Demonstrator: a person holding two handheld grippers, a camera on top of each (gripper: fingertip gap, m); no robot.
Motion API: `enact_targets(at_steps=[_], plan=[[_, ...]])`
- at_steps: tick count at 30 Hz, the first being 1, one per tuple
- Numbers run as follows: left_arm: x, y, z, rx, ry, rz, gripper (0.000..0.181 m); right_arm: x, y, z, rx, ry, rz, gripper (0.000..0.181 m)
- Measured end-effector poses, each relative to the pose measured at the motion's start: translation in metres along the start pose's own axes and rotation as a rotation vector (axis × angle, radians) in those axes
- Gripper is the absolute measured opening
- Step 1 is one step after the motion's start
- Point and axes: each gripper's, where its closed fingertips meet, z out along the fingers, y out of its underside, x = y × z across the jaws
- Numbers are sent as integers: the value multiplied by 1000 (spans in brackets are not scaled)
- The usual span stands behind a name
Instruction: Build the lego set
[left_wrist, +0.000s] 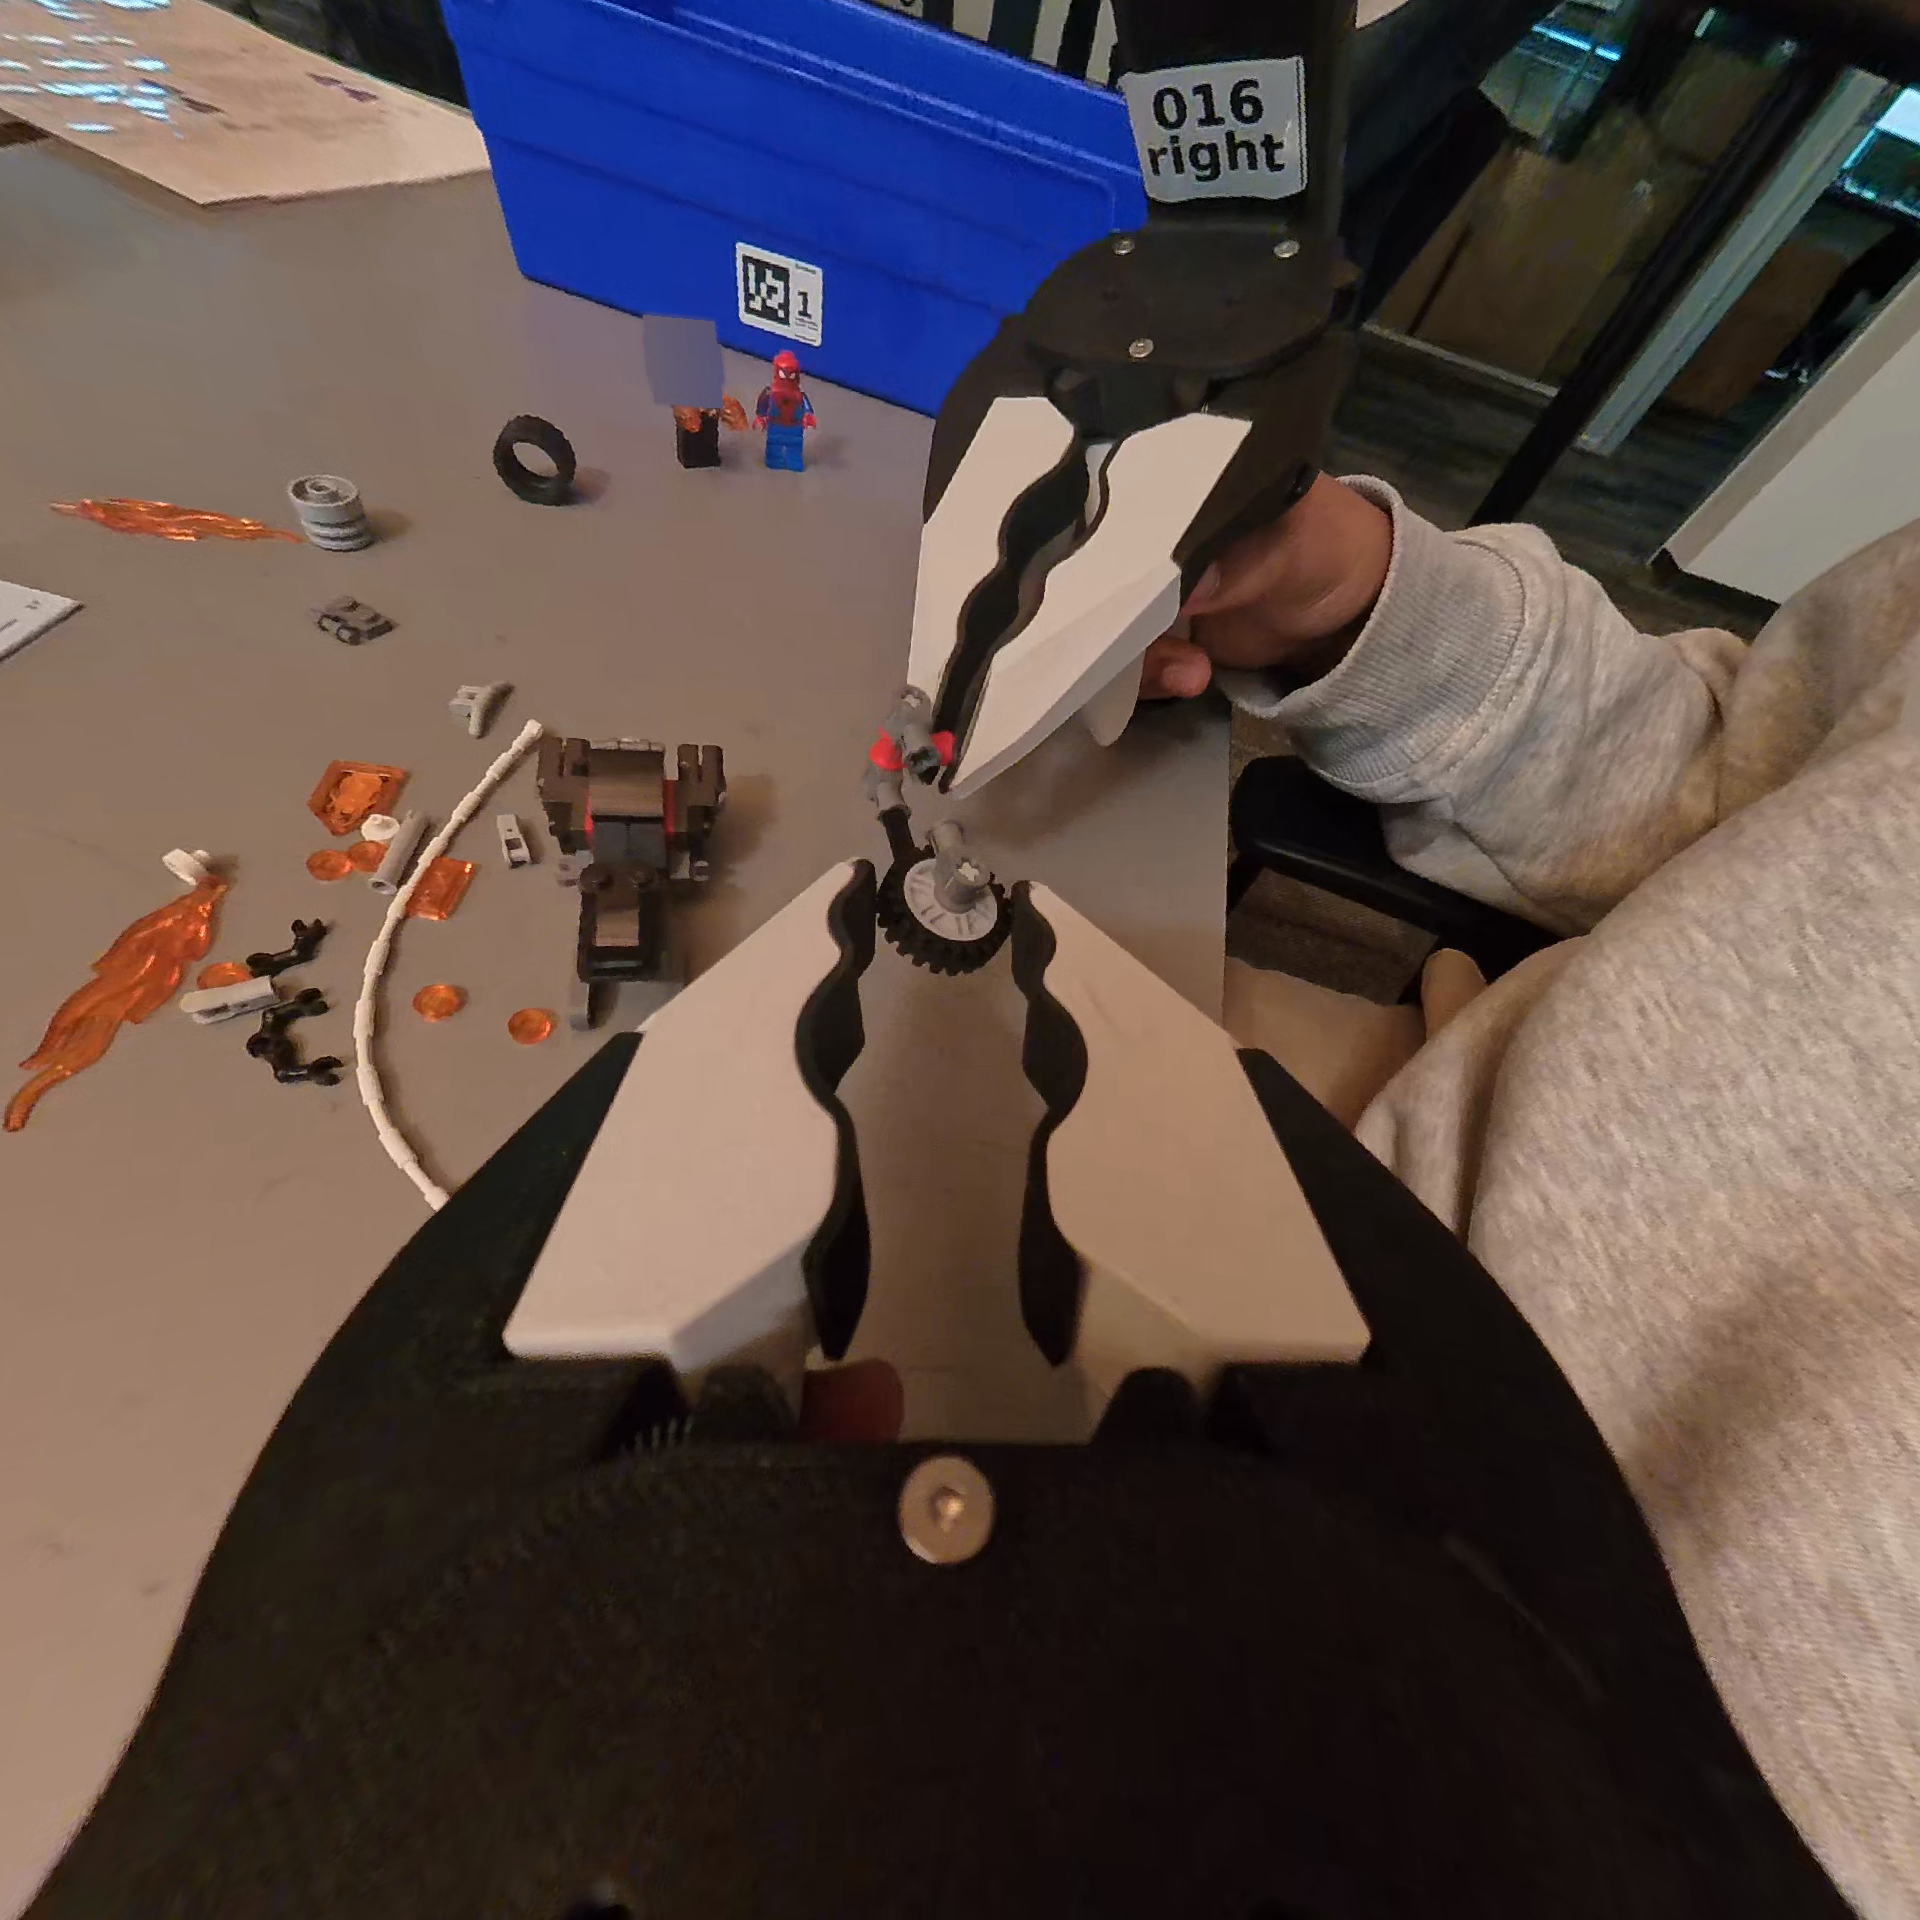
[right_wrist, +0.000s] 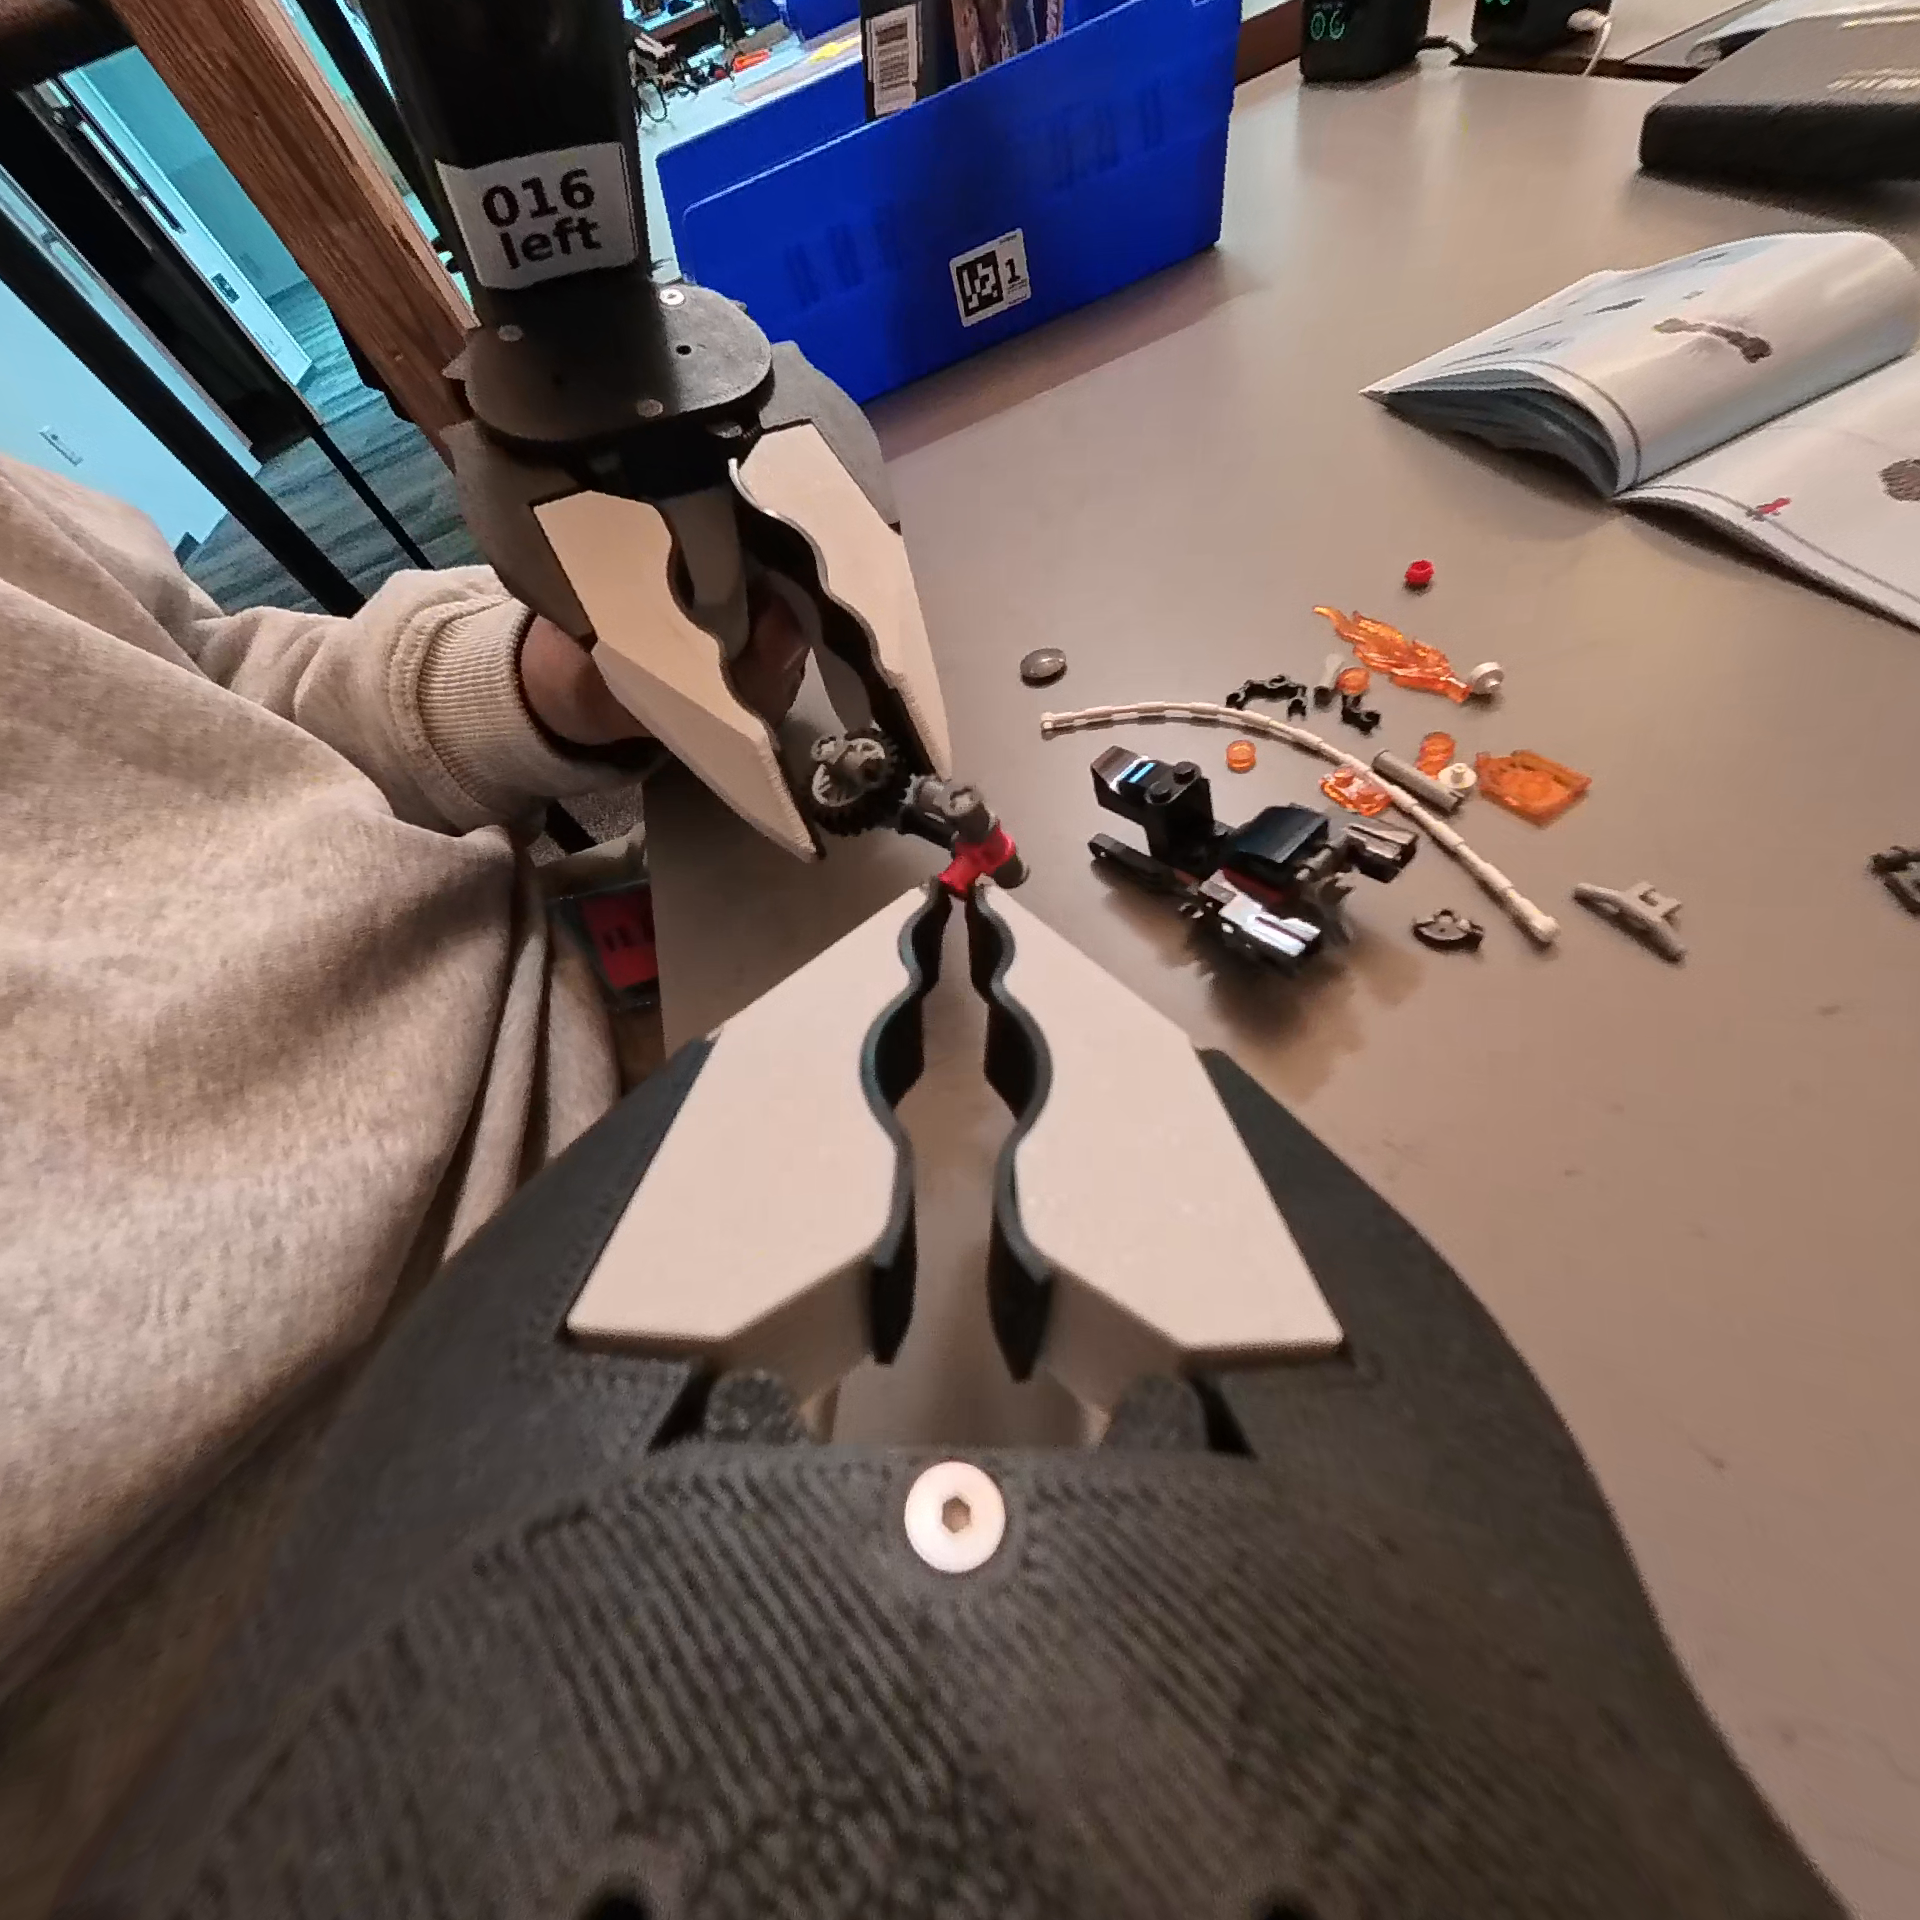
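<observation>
My left gripper (left_wrist: 940, 891) is shut on a small black wheel (left_wrist: 943, 925) with a grey hub, held above the table's near edge. A grey axle stub sticks up from the hub. My right gripper (right_wrist: 954, 902) is shut on a red and grey fork piece (right_wrist: 977, 857) that meets the wheel's grey connector. The two grippers face each other, tips close. The right gripper (left_wrist: 943, 777) comes in from the upper right in the left wrist view; the left gripper (right_wrist: 873, 805) and wheel (right_wrist: 847, 784) show in the right wrist view. The dark motorcycle body (left_wrist: 629, 831) lies on the table.
A blue bin (left_wrist: 810, 156) stands at the back. Two minifigures (left_wrist: 784, 410), a loose tyre (left_wrist: 535, 457), a grey hub (left_wrist: 332, 511), orange flame pieces (left_wrist: 125, 977), a white chain (left_wrist: 416, 935) and small parts lie left. An open instruction booklet (right_wrist: 1662, 364) lies far right. Only a small space, under 4 cm, lies between the two pairs of fingers.
</observation>
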Motion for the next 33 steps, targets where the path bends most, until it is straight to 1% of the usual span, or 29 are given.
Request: enact_targets(at_steps=[6, 10, 11, 14, 19, 22, 24, 28, 33], plan=[[1, 0, 1, -6, -21, 37, 23, 4, 0, 1, 1, 35, 15, 4], [2, 2, 4, -26, -68, 115, 23, 6, 1, 3, -8, 53, 22, 14], [3, 3, 5, -35, -83, 140, 23, 6, 1, 4, -8, 58, 24, 14], [4, 6, 9, -62, -135, 220, 24, 12, 5, 6, -39, 111, 8, 6], [5, 11, 14, -106, -195, 319, 25, 16, 6, 10, -84, 208, -82, 4], [3, 8, 13, -89, -207, 313, 25, 19, 0, 8, -64, 265, -143, 3], [4, 4, 10, -54, -186, 285, 29, 21, -4, 6, -33, 292, -162, 3], [6, -4, 5, 6, -146, 241, 32, 21, -10, 6, 27, 291, -153, 3], [6, -4, 6, 5, -173, 275, 34, 24, -13, 6, 52, 315, -139, 3]])
